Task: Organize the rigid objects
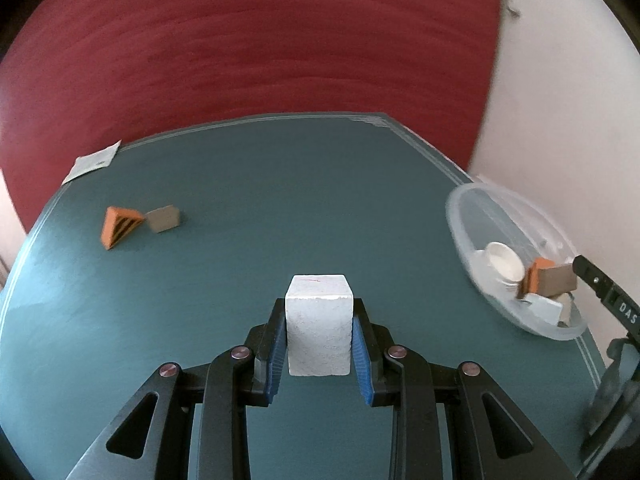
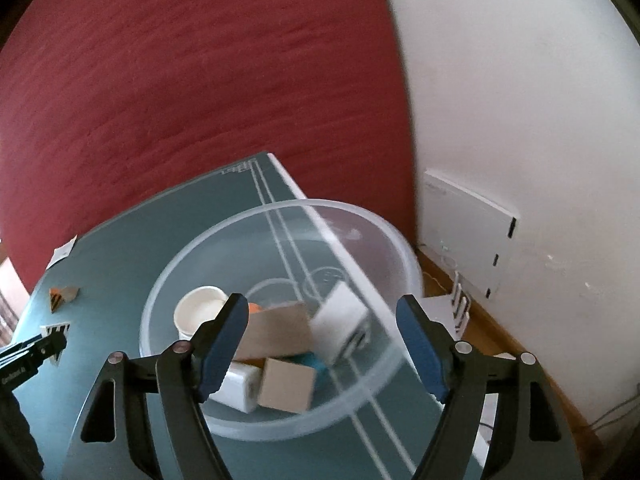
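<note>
My left gripper (image 1: 319, 344) is shut on a white block (image 1: 319, 322) and holds it just above the teal table (image 1: 248, 184). An orange striped wedge (image 1: 118, 226) and a grey-brown block (image 1: 164, 219) lie touching at the table's far left. A clear plastic bowl (image 2: 192, 256) sits at the table's right edge and holds a white cup (image 2: 200, 310), tan blocks (image 2: 286, 384), a white block (image 2: 340, 322) and a blue piece. My right gripper (image 2: 324, 344) is open and empty above the bowl. The bowl also shows in the left wrist view (image 1: 464, 208).
A white paper slip (image 1: 92, 162) lies at the table's far left corner. A red wall stands behind the table and a white wall to the right. A white panel (image 2: 468, 232) leans on the white wall past the table's right edge.
</note>
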`<state>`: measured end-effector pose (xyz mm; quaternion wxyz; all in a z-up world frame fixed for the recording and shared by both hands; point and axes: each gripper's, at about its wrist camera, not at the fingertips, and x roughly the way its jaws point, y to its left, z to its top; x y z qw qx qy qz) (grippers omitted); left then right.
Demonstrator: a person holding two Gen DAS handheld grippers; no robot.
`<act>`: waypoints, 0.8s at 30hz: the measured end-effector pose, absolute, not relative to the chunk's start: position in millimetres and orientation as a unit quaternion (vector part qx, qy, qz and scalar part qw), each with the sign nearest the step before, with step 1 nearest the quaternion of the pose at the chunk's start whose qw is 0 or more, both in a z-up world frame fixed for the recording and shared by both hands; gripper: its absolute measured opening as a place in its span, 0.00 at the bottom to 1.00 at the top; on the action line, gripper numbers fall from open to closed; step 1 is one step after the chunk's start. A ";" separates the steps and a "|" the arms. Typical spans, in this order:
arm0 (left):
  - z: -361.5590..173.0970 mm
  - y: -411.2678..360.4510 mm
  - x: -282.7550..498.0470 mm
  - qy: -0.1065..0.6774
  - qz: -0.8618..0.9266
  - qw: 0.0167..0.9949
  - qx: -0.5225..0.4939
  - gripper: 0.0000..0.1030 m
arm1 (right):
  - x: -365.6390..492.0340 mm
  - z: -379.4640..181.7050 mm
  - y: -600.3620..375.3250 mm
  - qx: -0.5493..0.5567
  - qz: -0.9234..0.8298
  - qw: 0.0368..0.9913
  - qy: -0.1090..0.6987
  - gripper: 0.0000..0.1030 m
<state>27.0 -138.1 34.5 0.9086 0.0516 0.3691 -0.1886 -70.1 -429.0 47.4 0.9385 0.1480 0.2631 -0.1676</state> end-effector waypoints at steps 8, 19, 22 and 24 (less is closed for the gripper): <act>44.8 -186.3 13.6 0.355 -0.234 0.902 0.076 0.30 | -78.3 40.3 -437.5 0.170 -0.150 0.935 0.274 0.75; 56.4 -245.8 2.0 0.350 -0.301 0.883 0.086 0.30 | -87.6 46.8 -424.7 0.133 -0.162 0.947 0.242 0.75; 60.3 -259.0 -1.6 0.345 -0.322 0.877 0.084 0.31 | -89.7 49.2 -421.9 0.128 -0.165 0.949 0.236 0.75; 60.0 -263.8 2.9 0.343 -0.328 0.876 0.082 0.50 | -89.6 49.4 -422.0 0.127 -0.166 0.949 0.235 0.75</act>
